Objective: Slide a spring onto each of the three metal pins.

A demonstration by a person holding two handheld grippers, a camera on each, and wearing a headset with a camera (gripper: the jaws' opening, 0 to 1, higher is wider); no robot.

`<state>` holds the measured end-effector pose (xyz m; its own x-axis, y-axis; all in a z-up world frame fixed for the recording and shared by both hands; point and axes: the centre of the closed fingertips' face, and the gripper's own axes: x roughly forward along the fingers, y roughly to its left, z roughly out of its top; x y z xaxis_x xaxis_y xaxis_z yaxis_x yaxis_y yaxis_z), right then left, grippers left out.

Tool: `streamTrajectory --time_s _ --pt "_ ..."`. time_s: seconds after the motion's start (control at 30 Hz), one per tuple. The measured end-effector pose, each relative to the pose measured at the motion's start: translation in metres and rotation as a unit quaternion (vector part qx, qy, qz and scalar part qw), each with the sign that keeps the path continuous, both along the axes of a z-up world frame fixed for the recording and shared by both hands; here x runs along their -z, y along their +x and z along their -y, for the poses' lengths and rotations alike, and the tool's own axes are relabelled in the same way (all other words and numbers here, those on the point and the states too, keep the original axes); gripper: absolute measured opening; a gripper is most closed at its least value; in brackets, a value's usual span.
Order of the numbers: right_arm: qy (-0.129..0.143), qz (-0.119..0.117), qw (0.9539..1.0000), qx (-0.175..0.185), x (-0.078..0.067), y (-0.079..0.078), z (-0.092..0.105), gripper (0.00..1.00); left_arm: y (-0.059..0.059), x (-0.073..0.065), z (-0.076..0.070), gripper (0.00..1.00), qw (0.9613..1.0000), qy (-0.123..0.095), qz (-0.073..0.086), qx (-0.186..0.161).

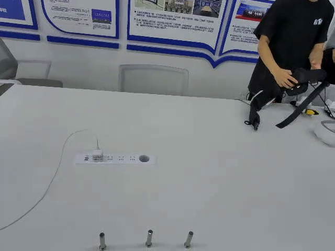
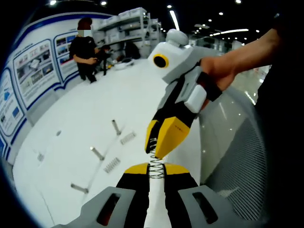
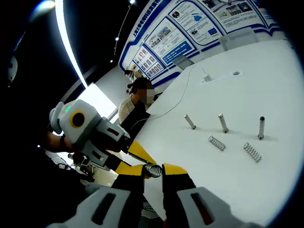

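1. Spring [image 2: 155,160]: a thin wire coil in the air near the white table [image 2: 142,85] edge, well apart from the three pins [image 2: 97,153].
2. My left gripper [image 2: 156,172] clamps one end, my right gripper [image 2: 159,142] the other.
3. The pins stand upright in a row; two loose springs [image 2: 128,138] lie beside them.
4. Power strip [image 1: 115,158] and a person [image 1: 288,42] lie beyond.
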<state>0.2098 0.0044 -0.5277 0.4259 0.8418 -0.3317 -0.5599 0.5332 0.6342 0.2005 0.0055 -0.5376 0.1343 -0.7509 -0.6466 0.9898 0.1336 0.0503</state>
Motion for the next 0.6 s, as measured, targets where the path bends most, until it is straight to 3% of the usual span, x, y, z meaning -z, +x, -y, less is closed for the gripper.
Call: streamTrajectory --time_s 0.3,0.6 --pt "-0.003 0.010 0.9998 -0.015 -0.012 0.003 0.000 0.12 0.005 -0.005 0.002 0.09 0.9999 -0.004 0.000 0.011" --pt "-0.055 0.060 0.9964 -0.025 -0.037 0.015 0.005 0.12 0.017 -0.021 0.015 0.09 0.9995 -0.029 -0.002 0.014"
